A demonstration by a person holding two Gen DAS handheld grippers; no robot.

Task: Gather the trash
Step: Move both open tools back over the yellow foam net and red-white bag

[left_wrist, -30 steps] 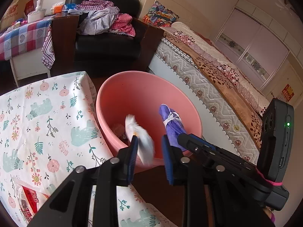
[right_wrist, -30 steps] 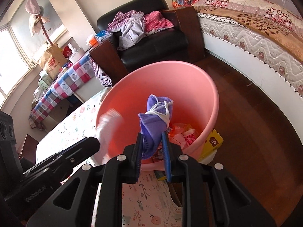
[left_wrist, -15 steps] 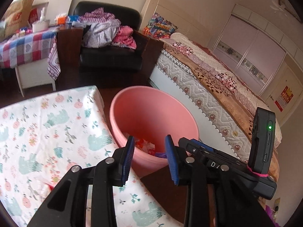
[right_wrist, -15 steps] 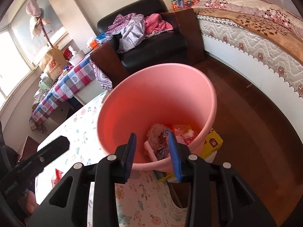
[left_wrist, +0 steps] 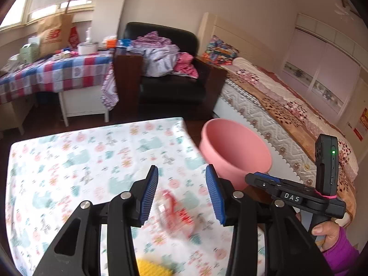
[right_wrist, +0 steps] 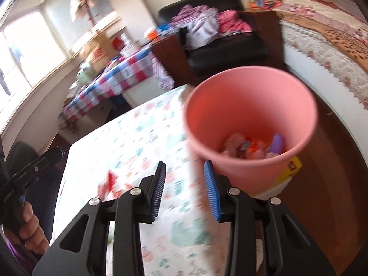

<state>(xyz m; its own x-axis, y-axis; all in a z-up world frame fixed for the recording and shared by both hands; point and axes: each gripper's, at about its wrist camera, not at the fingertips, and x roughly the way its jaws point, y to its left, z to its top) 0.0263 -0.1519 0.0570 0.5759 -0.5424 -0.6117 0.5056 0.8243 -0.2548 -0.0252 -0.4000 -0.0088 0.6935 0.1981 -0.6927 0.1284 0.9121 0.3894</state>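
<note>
**binwatcher:** Red-and-clear plastic wrapper (left_wrist: 174,209) is the next bit of trash, lying flat on the table (left_wrist: 69,161) with the floral cloth, right in the gap ahead of the left tool (left_wrist: 181,193). That tool's blue pads are spread wide with nothing between them. Right tool (right_wrist: 187,192) is the same, wide open and empty, sitting over the table edge just beside the pink bucket (right_wrist: 250,105). The bucket stands on the floor against the table corner, with a purple bundle (right_wrist: 277,143) and other scraps in the bottom.

**umi_fan:** What worries me is that the wrapper looks thin and slippery. I'd guess a pinch from above either skates off it or grabs a fold of the cloth along with it and drags the cloth. Both views are smeared too, so the hands seem to be swinging fast, which could mean a sloppy approach. There's also something yellow (left_wrist: 154,268) at the near edge, too blurred to name.

**binwatcher:** Compared with a second ago, the right tool was clamped on that purple bundle above the bucket and a white scrap was dropping from the left one. Now both loads are in the bucket and both tools have pulled back toward the table.
</note>
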